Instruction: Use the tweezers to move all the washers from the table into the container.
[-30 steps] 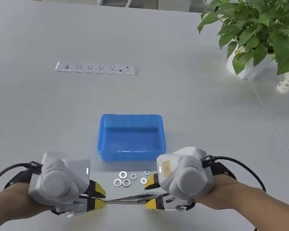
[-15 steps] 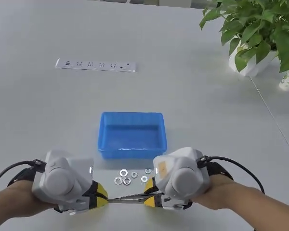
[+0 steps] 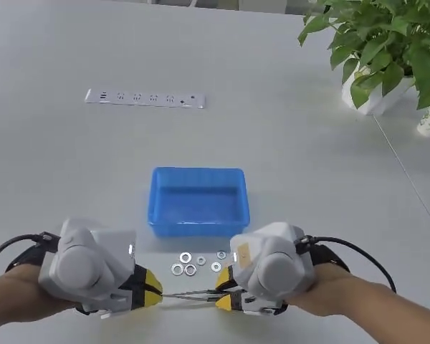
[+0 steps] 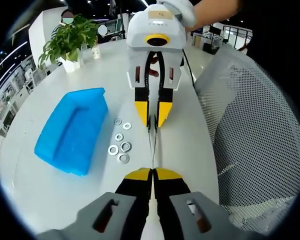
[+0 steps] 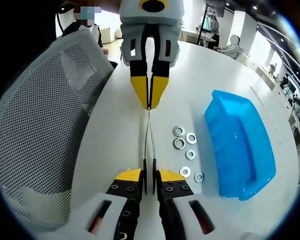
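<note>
Head view: your left gripper (image 3: 152,291) and right gripper (image 3: 226,291) each clamp one end of the tweezers (image 3: 190,294), apparently aligning them near the washers (image 3: 185,257).

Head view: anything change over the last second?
Nothing visibly moved; only the camera shifted slightly. The left gripper and right gripper still pinch opposite ends of the tweezers. The washers remain on the table beside the empty blue container.

The container (image 3: 198,201) is bright blue, the washers (image 3: 190,269) silver, the table (image 3: 308,143) pale grey. The left gripper (image 3: 156,293) and right gripper (image 3: 220,297) are white, yellow-tipped
</note>
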